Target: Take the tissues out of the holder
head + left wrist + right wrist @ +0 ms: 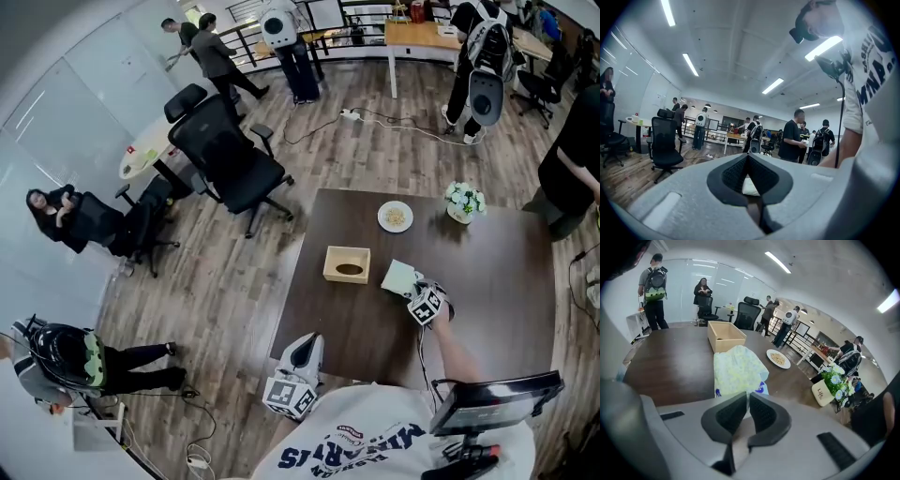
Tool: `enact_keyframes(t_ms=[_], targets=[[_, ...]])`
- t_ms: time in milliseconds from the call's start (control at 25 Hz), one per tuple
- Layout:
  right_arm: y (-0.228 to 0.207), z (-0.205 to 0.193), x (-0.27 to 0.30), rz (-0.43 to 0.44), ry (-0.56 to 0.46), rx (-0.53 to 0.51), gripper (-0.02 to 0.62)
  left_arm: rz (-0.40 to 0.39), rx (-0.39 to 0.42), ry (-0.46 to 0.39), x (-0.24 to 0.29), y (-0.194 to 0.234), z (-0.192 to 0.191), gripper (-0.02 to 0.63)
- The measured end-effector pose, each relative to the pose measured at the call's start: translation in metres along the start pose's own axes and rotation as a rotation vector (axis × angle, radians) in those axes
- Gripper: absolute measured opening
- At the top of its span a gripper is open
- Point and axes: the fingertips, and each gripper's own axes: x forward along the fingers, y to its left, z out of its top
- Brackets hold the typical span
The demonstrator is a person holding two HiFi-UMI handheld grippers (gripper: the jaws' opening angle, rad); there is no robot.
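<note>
A light wooden tissue holder (347,263) (726,336) stands near the middle of the dark table (487,281), and its oval slot shows nothing in it. Just right of the holder lies a pale green-and-white tissue pack (399,277) (738,369), outside it. My right gripper (415,287) (747,397) is at the pack's near edge. Its jaws are all but closed and pinch that thin edge. My left gripper (306,341) (748,159) hangs off the table's front-left corner, close to the person's body. It is shut, points out into the room and holds nothing.
A white plate of food (396,217) (778,358) and a small flower pot (463,202) (829,385) stand at the table's far side. Black office chairs (230,159) stand left of the table. Several people stand around the room. A screen (492,398) sits at the person's right.
</note>
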Motion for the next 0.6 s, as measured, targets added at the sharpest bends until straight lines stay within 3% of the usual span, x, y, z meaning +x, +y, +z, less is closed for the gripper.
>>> enact_keyframes(t_ms=[200,600], targets=[[-0.019,0.011,-0.009,-0.049,-0.038,0.026,0.105,-0.01,-0.004,0.0,0.004,-0.003,0.0,0.003],[-0.049,0.04,-0.035,-0.119,-0.152,0.065,0.12,-0.022,-0.001,-0.003,0.009,-0.004,-0.003,0.003]])
